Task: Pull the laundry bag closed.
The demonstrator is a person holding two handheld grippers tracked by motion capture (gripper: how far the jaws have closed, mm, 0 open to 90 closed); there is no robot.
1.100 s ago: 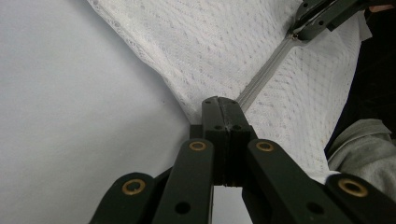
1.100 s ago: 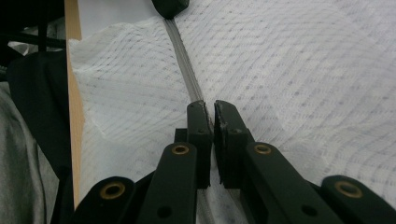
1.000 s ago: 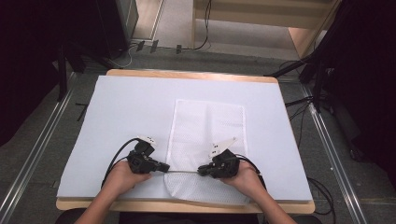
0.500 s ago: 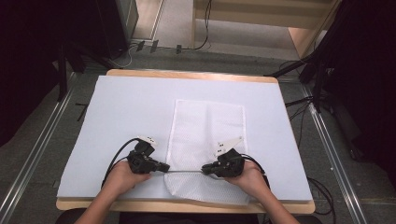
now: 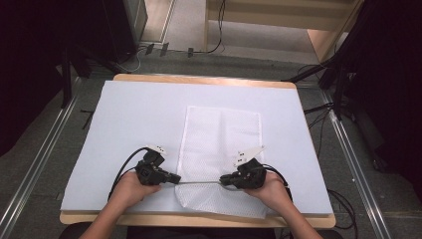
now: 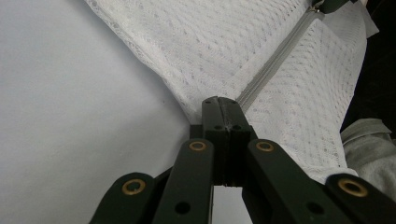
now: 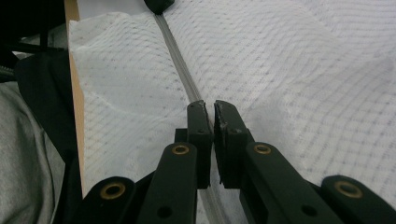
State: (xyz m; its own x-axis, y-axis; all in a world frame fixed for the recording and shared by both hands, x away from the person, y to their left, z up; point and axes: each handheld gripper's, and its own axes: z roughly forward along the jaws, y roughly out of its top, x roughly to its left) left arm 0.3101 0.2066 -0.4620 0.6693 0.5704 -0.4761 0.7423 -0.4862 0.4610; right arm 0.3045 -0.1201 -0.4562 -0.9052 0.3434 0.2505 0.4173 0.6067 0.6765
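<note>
Two grippers are working one grey zipper [image 5: 199, 182] that runs across the near end of the white mesh laundry bag [image 5: 222, 139], which lies flat on the pale blue table cover [image 5: 134, 114], slightly toward 3 o'clock of centre and reaching to the 6 o'clock edge. Your left gripper [image 5: 175, 178] has its jaws pressed together on the zipper's end at the bag's 9 o'clock side; in the left gripper view [image 6: 221, 103] the mesh fans away from that pinch and the zipper tape leads off toward 1 o'clock. Your right gripper [image 5: 224, 179] sits on the zipper line nearer 3 o'clock, and in the right gripper view [image 7: 208, 109] its jaws stand nearly closed with a thin slit between them astride the tape; whether they actually grip a slider there I cannot tell, since the tips hide it. To run the zipper well, I would keep the left pinch firm and low as an anchor so the tape stays taut and straight. Make sure the right jaws have the pull itself, not mesh. Draw along the tape's own line, not upward, or the mesh may bunch and jam.
</note>
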